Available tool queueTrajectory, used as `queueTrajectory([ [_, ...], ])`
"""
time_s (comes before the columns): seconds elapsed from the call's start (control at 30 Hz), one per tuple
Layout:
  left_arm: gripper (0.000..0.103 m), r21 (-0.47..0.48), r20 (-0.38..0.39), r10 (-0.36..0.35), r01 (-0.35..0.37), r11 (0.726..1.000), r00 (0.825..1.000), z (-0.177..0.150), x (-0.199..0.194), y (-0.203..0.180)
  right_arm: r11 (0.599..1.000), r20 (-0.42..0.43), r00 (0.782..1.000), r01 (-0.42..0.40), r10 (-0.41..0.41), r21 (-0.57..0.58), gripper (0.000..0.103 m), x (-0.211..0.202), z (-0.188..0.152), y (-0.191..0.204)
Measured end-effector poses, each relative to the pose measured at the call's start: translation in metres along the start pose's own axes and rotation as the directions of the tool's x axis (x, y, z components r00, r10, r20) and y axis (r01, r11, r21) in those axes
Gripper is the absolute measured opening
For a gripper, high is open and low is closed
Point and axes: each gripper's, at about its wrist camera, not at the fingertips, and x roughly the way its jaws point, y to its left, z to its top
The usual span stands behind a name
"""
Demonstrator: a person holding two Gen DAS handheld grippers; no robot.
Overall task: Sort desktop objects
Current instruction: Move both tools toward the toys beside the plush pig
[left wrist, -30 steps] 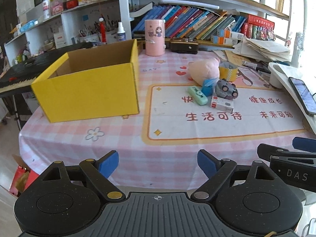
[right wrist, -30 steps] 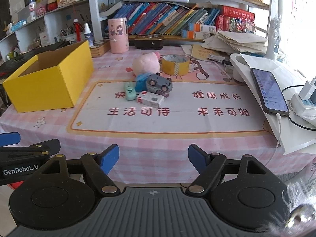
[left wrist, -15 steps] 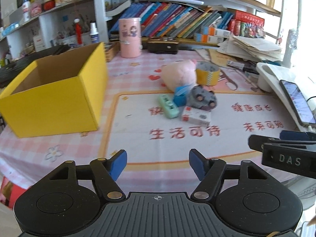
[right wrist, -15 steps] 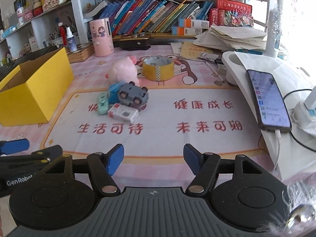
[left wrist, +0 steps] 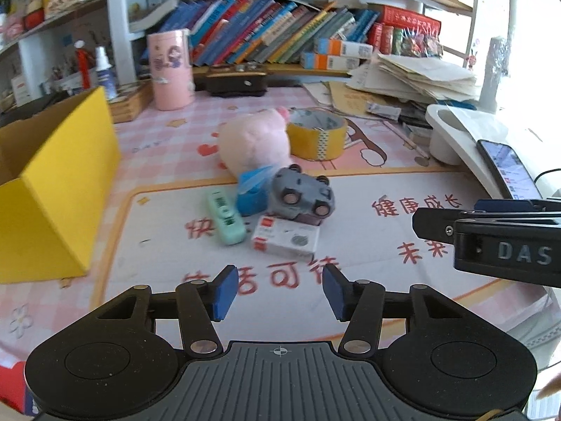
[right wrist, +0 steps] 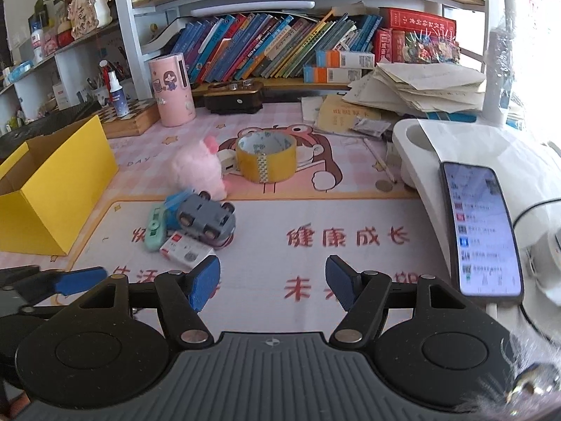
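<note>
A heap of small things lies mid-table on the desk mat: a pink plush pig [left wrist: 254, 140] [right wrist: 200, 172], a grey toy car [left wrist: 303, 194] [right wrist: 207, 219], a mint green case [left wrist: 226, 217] [right wrist: 155, 229], a small white and red box [left wrist: 285, 240] [right wrist: 182, 249] and a blue piece [left wrist: 250, 193]. A yellow tape roll [left wrist: 317, 137] [right wrist: 266, 158] stands behind them. An empty yellow cardboard box [left wrist: 59, 189] [right wrist: 52, 193] sits at the left. My left gripper [left wrist: 278, 293] hovers just short of the white box, its jaws closing with nothing between them. My right gripper [right wrist: 271, 286] is open over the mat, empty.
A pink cylindrical container [left wrist: 170, 70] and a black case [left wrist: 236, 82] stand at the back below a shelf of books [right wrist: 266, 49]. Stacked papers [right wrist: 420, 87], a white stand [right wrist: 417, 147] and a lit phone [right wrist: 482, 228] fill the right side.
Both grippers have travelled forward over the table toward the heap, which now looks larger and closer. The left gripper's jaws have narrowed; the right's narrowed slightly.
</note>
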Motion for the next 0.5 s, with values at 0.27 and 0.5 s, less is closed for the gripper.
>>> queueTrajectory([
  [0.27, 0.059, 0.029, -0.018, 0.001, -0.001, 1.000, 1.000, 0.019, 0.040, -0.004, 1.000, -0.007, 1.000, -0.010, 0.010, -0.004, 0.066, 0.015, 0.010, -0.020],
  [0.5, 0.061, 0.047, -0.049, -0.010, 0.012, 0.999, 0.999, 0.025, 0.060, 0.000, 1.000, -0.005, 1.000, -0.012, 0.012, -0.004, 0.066, 0.026, 0.019, -0.030],
])
